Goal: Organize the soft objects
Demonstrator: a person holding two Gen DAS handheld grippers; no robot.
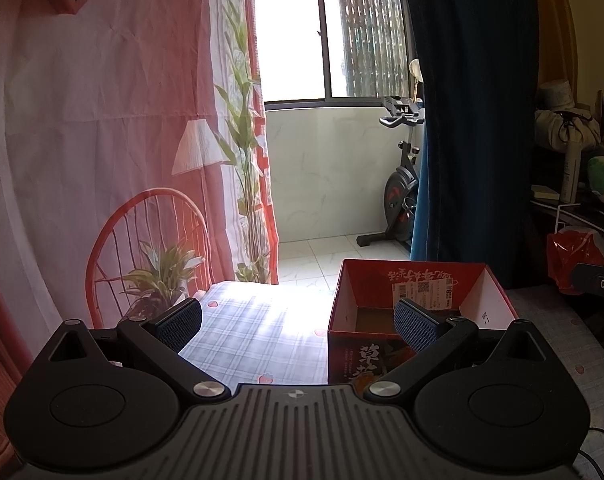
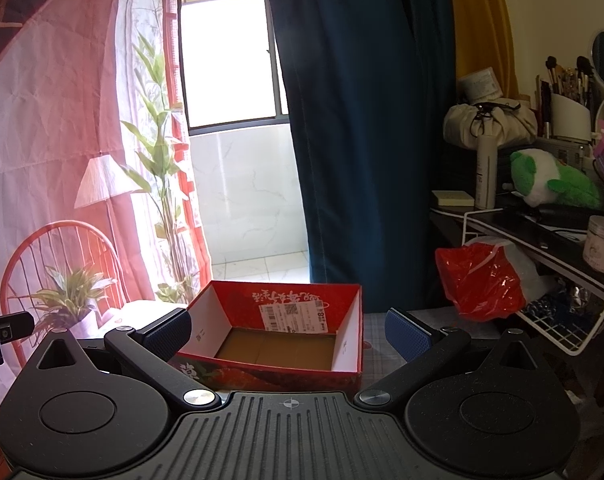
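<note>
Right now the green-and-white plush toy (image 2: 550,180) lies on the dark shelf top (image 2: 514,220) at about 2 o'clock in the right wrist view, just beside a tall white bottle (image 2: 486,172) and near a pale yellow pad of sticky notes (image 2: 452,199); in the left wrist view the same toy (image 1: 602,178) shows only at the 3 o'clock edge, partly cut off. Toward the middle of the right view sits the open red cardboard box (image 2: 277,344) with white inner walls, a brown floor and a printed shipping label on its far wall, holding nothing visible; it rests on the blue-and-white checked cloth (image 1: 253,332) that covers the table. The right gripper (image 2: 287,330) hovers low in front of the box with its jaws spread wide and nothing between them, the left pad overlapping the box's near corner in the picture. The left gripper (image 1: 297,320) is likewise released and empty, with the box (image 1: 418,304) at 3 o'clock of its gap. A crumpled red plastic bag (image 2: 478,280) hangs at the front of the white wire rack (image 2: 574,320) under the shelf. Farther out, a cream drawstring pouch (image 2: 490,122) and a white cup of makeup brushes (image 2: 570,116) stand at 1 o'clock, a dark blue curtain (image 2: 362,120) hangs at 12 o'clock, and a black exercise bike (image 1: 402,184) stands by the window.
</note>
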